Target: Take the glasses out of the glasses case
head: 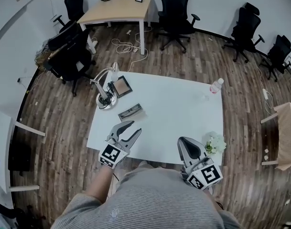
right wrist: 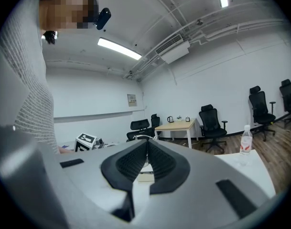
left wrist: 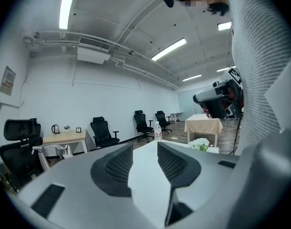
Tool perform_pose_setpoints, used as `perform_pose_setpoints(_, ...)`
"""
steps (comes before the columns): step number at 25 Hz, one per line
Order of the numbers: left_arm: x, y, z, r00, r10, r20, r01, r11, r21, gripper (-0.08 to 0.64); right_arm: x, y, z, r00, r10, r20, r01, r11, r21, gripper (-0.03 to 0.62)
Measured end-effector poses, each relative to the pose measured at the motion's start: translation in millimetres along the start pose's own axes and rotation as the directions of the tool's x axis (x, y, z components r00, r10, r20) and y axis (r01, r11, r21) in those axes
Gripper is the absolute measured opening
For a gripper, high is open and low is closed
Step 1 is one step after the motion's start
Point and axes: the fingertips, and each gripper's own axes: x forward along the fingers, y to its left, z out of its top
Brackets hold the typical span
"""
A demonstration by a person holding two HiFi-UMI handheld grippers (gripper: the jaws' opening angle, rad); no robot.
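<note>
Head view: white desk [head: 174, 109] on a wood-plank floor, a person standing at its near edge with one gripper in each hand. Glasses case [head: 131, 112]: grey, lying flat on the left part of the desk, just beyond the left gripper [head: 135, 126] and not touched by it; contents too small to make out. Left gripper: jaws spread apart and pointing toward the case; left gripper view confirms a clear gap with only bare desk showing through it. Right gripper [head: 182, 142]: over the near right edge of the desk, well apart from the case; right gripper view shows jaws closed tip to tip on nothing. Other items: desk lamp [head: 106, 99] at the left edge, water bottle [head: 216, 85] at the far right corner, white flowers [head: 215, 143] just beside the right gripper.
</note>
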Motion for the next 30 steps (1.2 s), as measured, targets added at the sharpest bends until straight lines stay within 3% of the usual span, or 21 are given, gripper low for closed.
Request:
perform_pose_setpoints(7, 16.3, 32.0, -38.9, 0.995, 0.028, -0.091, -0.026, 0.999, 0.021, 0.150, -0.5, -4.6, -0.4, 1.000, -0.025, -0.004, 0.025, 1.000, -0.005, 0.017)
perform_pose_setpoints(30, 34.0, 67.6, -89.5, 0.968, 0.038, -0.250, -0.016, 0.996, 0.088, 0.150, -10.1, -4.8, 0.8, 0.997, -0.078, -0.003, 0.078, 0.997, -0.014, 0.017)
